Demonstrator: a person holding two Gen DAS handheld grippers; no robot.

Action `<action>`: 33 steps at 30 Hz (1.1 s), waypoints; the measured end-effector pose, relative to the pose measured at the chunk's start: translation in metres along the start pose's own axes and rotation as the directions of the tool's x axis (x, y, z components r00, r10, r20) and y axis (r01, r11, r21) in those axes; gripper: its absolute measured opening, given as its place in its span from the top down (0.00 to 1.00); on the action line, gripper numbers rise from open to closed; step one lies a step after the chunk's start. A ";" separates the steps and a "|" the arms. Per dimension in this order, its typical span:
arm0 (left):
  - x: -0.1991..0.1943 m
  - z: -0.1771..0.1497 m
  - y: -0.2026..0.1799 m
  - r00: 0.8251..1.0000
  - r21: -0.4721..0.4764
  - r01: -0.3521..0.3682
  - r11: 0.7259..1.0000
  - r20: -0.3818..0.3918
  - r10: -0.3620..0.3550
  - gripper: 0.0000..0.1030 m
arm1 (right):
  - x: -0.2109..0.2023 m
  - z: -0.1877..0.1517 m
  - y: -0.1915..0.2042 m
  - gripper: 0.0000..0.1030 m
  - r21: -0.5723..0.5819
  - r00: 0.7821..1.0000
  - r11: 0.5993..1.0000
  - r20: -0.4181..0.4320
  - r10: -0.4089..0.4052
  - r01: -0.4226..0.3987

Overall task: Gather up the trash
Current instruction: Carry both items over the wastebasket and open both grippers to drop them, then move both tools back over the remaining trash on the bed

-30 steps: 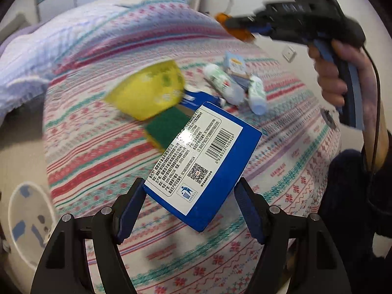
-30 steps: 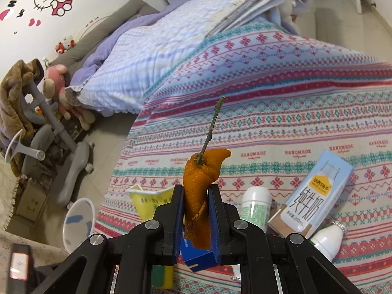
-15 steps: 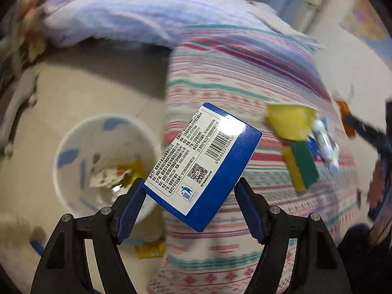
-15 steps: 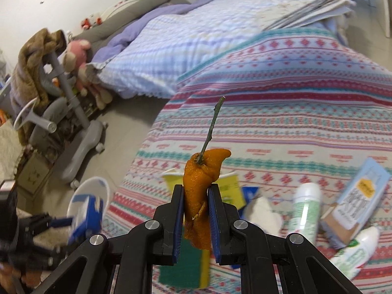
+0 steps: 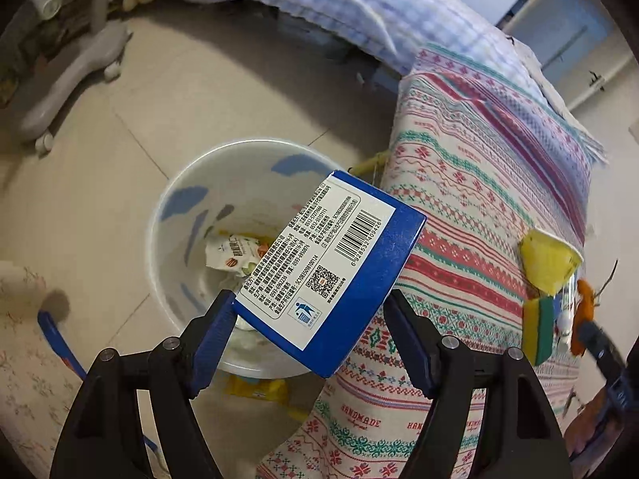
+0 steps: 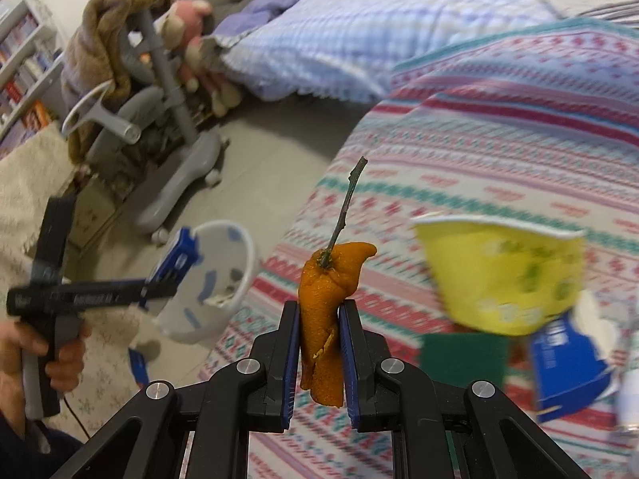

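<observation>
From the left wrist camera, the left gripper [image 5: 309,325] has its blue pads clamped on the lower corners of a blue box [image 5: 331,271], carried tilted, its long axis rising from lower left to upper right ahead of the claw. Its white back label faces the camera, with a barcode, a QR code, small printed lines too fine to read, and a little recycling figure. Directly beyond and below the fingers stands a white trash bin [image 5: 187,215] with blue patches, on a pale tiled floor; crumpled wrappers [image 5: 233,253] lie inside it. To the right of the claw runs a striped, patterned blanket [image 5: 471,207] with "HANDMADE" printed along its lower edge. Far right on it sit a yellow cup [image 5: 549,261] and a green-and-yellow sponge [image 5: 539,329].

From the right wrist camera, the right gripper [image 6: 319,343] is closed tight on an orange peel [image 6: 325,307], held upright between the pads, its thin stem pointing up and slightly right. Left of the claw, a hand [image 6: 60,359] holds the other gripper with the blue box above the bin. To the right lie the blurred yellow cup, the sponge's green face and a torn blue carton [image 6: 569,367]. Beyond are a pale checked quilt [image 6: 359,32], a grey chair base [image 6: 175,175] and bookshelves [image 6: 22,76].
</observation>
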State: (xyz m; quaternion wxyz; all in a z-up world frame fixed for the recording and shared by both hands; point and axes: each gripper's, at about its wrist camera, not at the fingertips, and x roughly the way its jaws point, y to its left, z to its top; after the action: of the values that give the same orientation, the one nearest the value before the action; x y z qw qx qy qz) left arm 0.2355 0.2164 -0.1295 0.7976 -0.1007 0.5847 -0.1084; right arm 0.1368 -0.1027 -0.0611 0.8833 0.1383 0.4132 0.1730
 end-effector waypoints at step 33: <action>-0.058 0.005 0.054 0.982 -0.271 0.066 0.960 0.189 -0.014 0.17 | 0.173 0.027 0.138 0.30 -0.053 0.992 0.997 -0.120 0.047 -0.054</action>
State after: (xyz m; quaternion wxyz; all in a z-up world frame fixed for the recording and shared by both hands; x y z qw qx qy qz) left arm 0.2261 0.2853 -0.0905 0.8243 -0.2325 0.5152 -0.0323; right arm 0.2346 0.0915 -0.1089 0.8561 0.1134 0.4563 0.2146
